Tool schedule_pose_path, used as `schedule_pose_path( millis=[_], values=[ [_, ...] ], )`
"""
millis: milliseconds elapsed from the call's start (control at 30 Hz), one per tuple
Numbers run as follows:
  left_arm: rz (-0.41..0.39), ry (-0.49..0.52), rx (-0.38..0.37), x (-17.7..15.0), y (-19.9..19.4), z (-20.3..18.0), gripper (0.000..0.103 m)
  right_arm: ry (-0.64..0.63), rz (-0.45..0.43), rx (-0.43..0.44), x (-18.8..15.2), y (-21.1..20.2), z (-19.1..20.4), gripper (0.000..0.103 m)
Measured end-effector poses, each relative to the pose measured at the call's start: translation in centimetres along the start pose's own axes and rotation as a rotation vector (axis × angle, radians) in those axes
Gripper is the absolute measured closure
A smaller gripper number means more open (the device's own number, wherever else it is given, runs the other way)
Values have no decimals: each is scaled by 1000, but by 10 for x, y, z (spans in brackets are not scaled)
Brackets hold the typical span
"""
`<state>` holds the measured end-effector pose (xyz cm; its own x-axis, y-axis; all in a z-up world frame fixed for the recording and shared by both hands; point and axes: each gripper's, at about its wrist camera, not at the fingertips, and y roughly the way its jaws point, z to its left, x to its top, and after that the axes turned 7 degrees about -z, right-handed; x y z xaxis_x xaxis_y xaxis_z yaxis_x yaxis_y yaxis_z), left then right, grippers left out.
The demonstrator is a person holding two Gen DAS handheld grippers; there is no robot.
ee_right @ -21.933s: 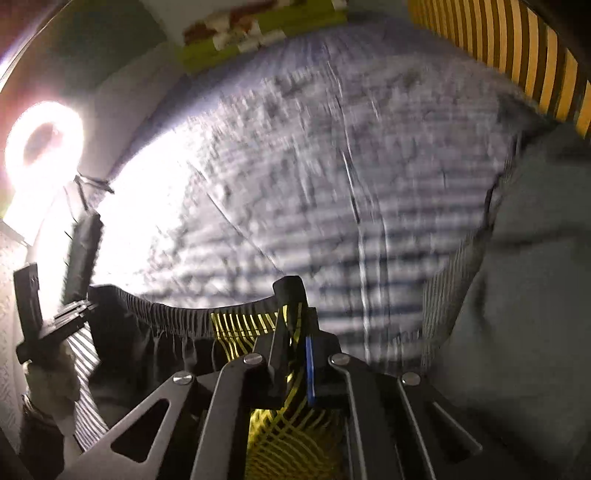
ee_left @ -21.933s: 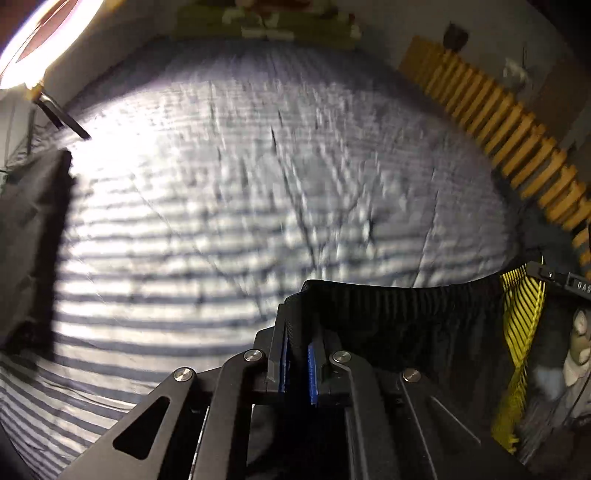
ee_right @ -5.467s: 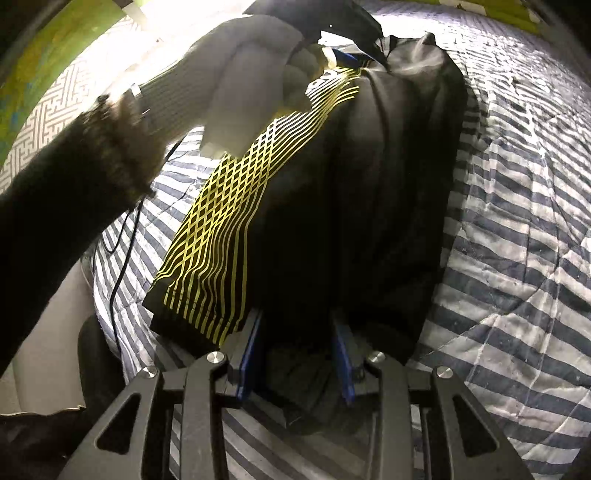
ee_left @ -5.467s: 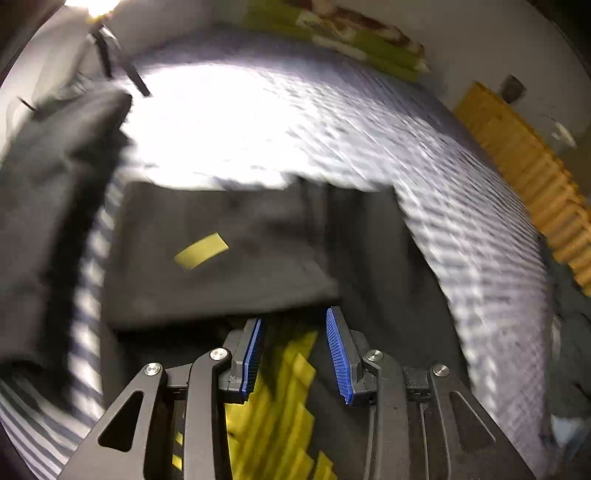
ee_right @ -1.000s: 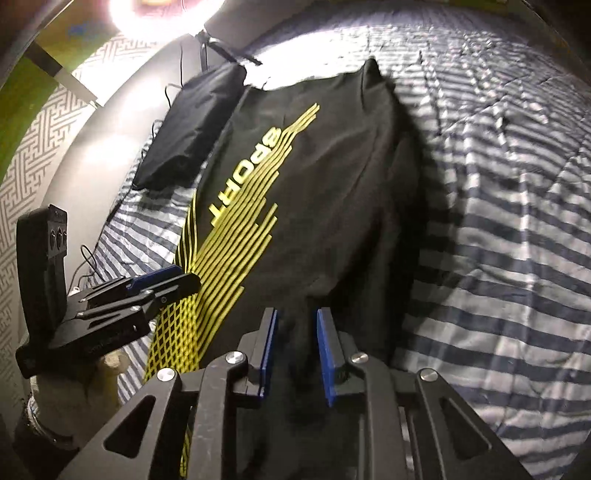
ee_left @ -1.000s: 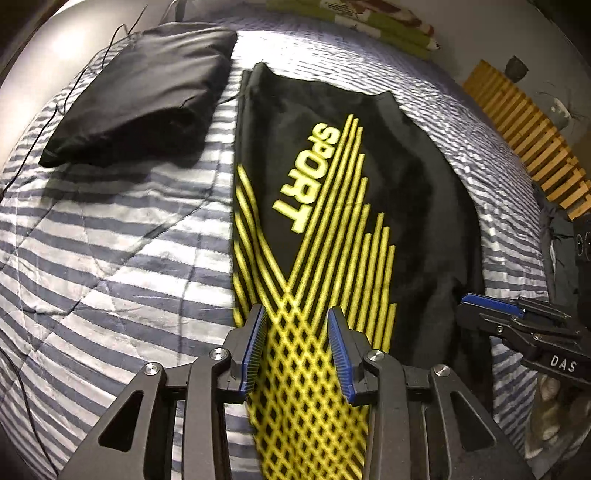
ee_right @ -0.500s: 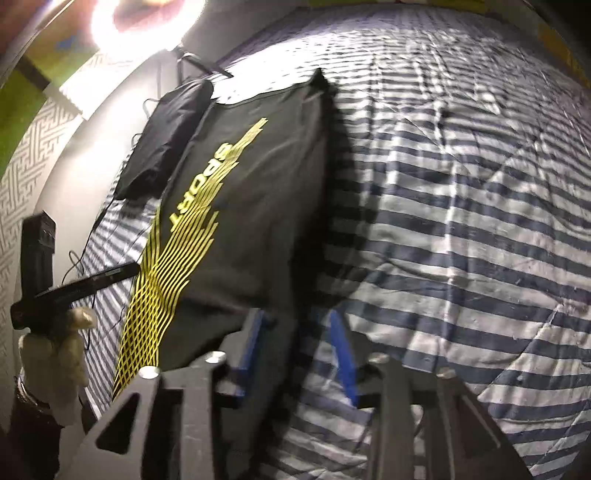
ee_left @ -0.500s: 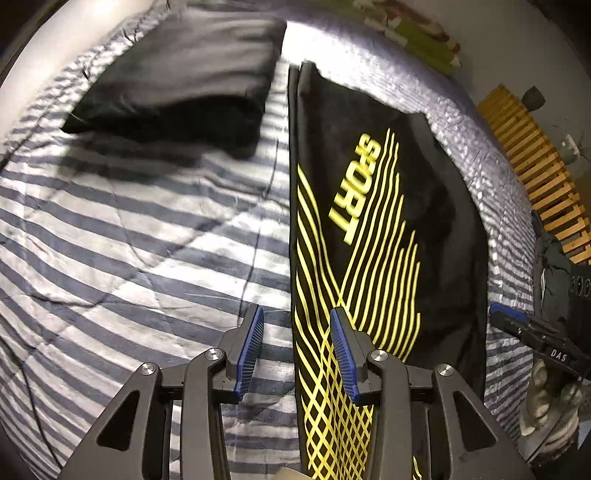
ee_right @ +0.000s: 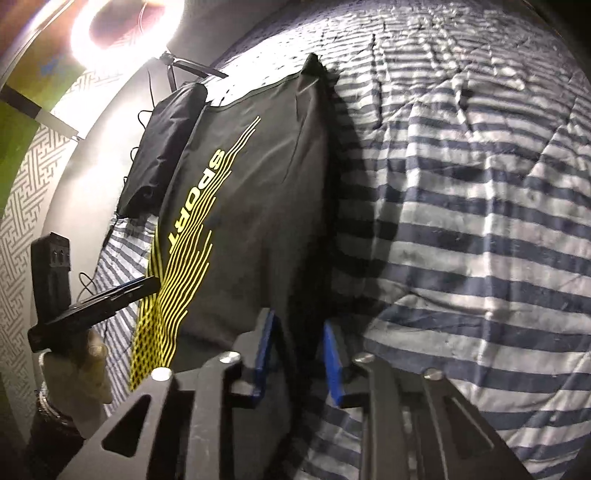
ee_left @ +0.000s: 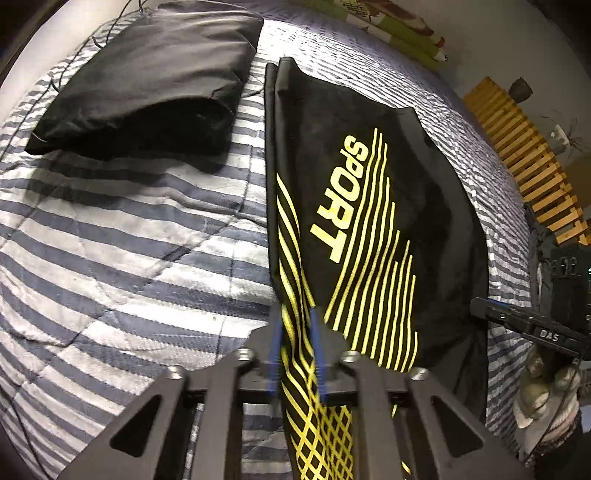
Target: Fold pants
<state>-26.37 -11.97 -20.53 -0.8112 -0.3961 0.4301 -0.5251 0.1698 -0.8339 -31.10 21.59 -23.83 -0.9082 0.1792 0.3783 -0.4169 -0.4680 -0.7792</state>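
While the black pants (ee_left: 373, 229) lie flat on the striped bedspread (ee_left: 122, 266), the left wrist view shows the left gripper (ee_left: 296, 350) with its blue pads set a little apart, straddling the pants' left edge where the yellow lattice print runs; whether the pads actually pinch the cloth I cannot tell. Ahead of the claw the yellow word SPORT climbs the leg. Up and to its left sits a folded black garment (ee_left: 147, 77). Far to its right, the right gripper (ee_left: 532, 325) is held in a gloved hand (ee_left: 543, 391).

From the right wrist view, the right gripper (ee_right: 297, 354) stands with jaws clearly apart, the pants' (ee_right: 255, 206) right edge running between them. Left of this claw, the left gripper (ee_right: 122, 291) reaches the yellow-striped edge. Beyond, a ring light (ee_right: 125, 26) glares.
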Motion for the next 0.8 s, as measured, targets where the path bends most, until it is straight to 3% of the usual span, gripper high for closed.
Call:
schedule_pose_path(
  millis=[200,400,600,800],
  values=[
    [-38,-41,-61,-5,-4,3,100,27,-3,52,-2,0,-6,97],
    [-118,-125,-171,-2,-34,7,100,115,-68,163,-2,-27,-14,98],
    [-228,-117,-243,9,-96,-11,100,101,-151,215,-1,-75,4,98],
    [-374,-87,-339,4,-187,-35,100,70,-293,272,-6,-159,33,98]
  ],
)
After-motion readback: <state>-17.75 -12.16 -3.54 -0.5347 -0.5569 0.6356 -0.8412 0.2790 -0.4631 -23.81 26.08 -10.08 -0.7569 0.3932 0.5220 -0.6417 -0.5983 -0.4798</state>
